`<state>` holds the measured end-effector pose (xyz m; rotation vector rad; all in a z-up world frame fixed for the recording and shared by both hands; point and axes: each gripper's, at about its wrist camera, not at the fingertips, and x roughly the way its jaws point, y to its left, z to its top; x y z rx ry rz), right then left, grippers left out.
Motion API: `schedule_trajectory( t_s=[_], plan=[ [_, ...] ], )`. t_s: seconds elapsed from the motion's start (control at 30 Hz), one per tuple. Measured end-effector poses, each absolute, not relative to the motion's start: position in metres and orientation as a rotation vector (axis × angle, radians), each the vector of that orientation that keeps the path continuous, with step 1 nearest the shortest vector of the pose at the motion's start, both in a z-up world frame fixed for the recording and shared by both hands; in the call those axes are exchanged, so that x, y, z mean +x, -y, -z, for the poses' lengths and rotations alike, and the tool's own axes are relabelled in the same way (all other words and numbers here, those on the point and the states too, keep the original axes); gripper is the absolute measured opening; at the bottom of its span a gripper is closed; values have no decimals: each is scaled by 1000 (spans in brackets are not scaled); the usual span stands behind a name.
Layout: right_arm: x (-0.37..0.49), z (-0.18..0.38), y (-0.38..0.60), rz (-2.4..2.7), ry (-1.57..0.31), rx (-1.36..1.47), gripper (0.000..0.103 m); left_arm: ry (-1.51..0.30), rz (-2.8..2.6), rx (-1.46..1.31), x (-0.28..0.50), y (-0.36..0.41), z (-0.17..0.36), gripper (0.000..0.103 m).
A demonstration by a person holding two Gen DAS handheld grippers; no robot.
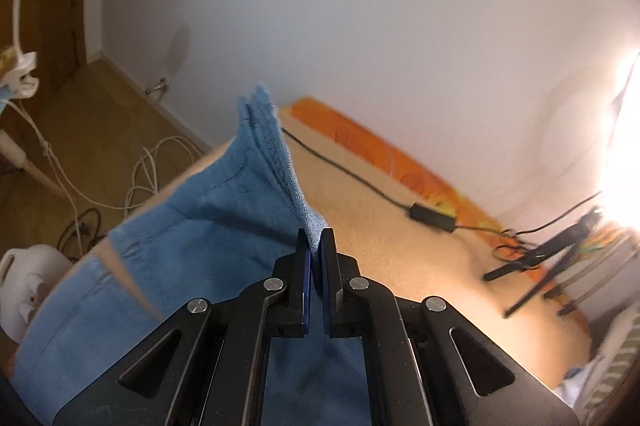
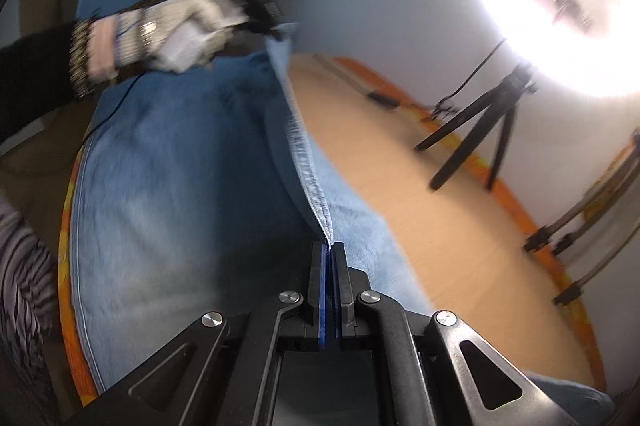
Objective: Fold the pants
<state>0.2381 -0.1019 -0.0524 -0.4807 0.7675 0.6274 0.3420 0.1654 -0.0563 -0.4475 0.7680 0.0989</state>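
Blue denim pants (image 1: 192, 238) lie on a cream-topped table (image 1: 400, 258). My left gripper (image 1: 315, 236) is shut on a raised edge of the denim, which stands up in a peak beyond the fingertips. In the right wrist view my right gripper (image 2: 330, 248) is shut on the hem of the same pants (image 2: 180, 194), and the edge runs taut from it up to the far end. There a gloved hand (image 2: 188, 30) holds the other gripper (image 2: 276, 26), pinching the far corner of the cloth.
An orange strip (image 1: 380, 146) borders the table by the white wall. A black cable with an adapter (image 1: 432, 216) crosses the top. A ring light (image 2: 560, 2) on a black tripod (image 2: 480, 134) stands at the right. White cables (image 1: 148, 170) lie on the wooden floor.
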Motion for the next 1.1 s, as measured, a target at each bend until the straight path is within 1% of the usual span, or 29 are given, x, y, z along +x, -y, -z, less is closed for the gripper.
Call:
schedule_trajectory(
  t_s=[0.13, 0.23, 0.4, 0.5, 0.57, 0.7, 0.93, 0.97, 1.0, 1.03, 1.07, 1.1],
  plan=[
    [224, 33, 98, -622, -752, -484, 0, -709, -84, -450, 286, -184, 42, 3],
    [200, 29, 91, -638, -752, -527, 0, -691, -82, -430, 248, -189, 47, 3],
    [150, 40, 87, -677, -804, -541, 0, -691, -86, -451, 175, -203, 76, 3],
    [121, 55, 81, -702, -842, -572, 0, -717, -94, -468, 138, -210, 104, 3],
    [107, 66, 78, -718, -876, -590, 0, -733, -98, -498, 122, -213, 121, 3],
    [88, 84, 72, -733, -931, -601, 0, -734, -95, -575, 102, -222, 137, 3],
    [79, 93, 67, -758, -1003, -652, 0, -691, -61, -632, 92, -229, 143, 4],
    [82, 91, 67, -759, -1016, -645, 1, -688, -60, -632, 89, -232, 144, 7],
    [87, 89, 68, -767, -1039, -633, 3, -681, -61, -635, 92, -234, 142, 14],
    [91, 87, 68, -781, -1064, -621, 6, -678, -64, -642, 93, -236, 141, 26],
    [95, 83, 68, -791, -1081, -610, 11, -675, -68, -653, 93, -239, 141, 32],
    [100, 78, 68, -807, -1094, -593, 19, -669, -66, -671, 94, -243, 141, 39]
  ],
)
